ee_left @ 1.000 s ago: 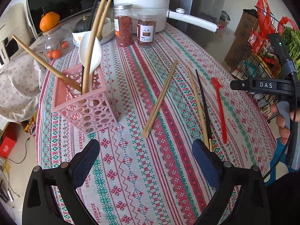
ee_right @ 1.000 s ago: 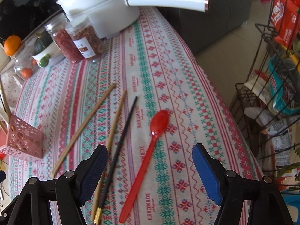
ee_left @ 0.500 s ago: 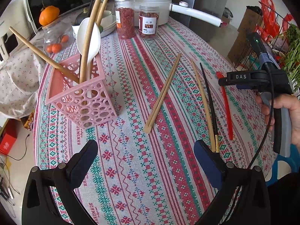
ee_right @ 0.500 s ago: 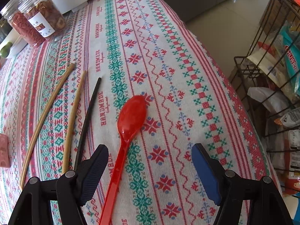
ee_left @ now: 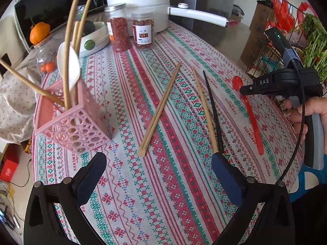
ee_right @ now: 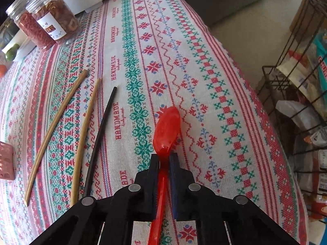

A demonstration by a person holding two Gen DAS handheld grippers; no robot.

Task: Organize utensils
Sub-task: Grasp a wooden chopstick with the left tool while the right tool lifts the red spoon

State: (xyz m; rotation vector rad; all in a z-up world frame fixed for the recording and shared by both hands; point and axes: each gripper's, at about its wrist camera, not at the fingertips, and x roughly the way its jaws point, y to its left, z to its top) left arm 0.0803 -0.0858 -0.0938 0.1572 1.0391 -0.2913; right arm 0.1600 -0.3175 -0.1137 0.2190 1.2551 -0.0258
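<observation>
Two sets of jaws are mine. My right gripper (ee_right: pixel 164 158) has its jaws pinched tight on the red spoon (ee_right: pixel 167 128) at the neck, bowl jutting just ahead, handle running back between them, over the tabletop (ee_right: pixel 214 65). My left gripper (ee_left: pixel 159 175) hangs spread wide, holding nothing; three chopsticks (ee_left: pixel 159 110) lie ahead of it, the pink holder (ee_left: pixel 75 128) ahead to its left.

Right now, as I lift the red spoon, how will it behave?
Probably light: the red spoon looks like thin plastic. The right tool grips near its bowl, so the long handle may sag or swing. Glossy surface could slip.
</observation>
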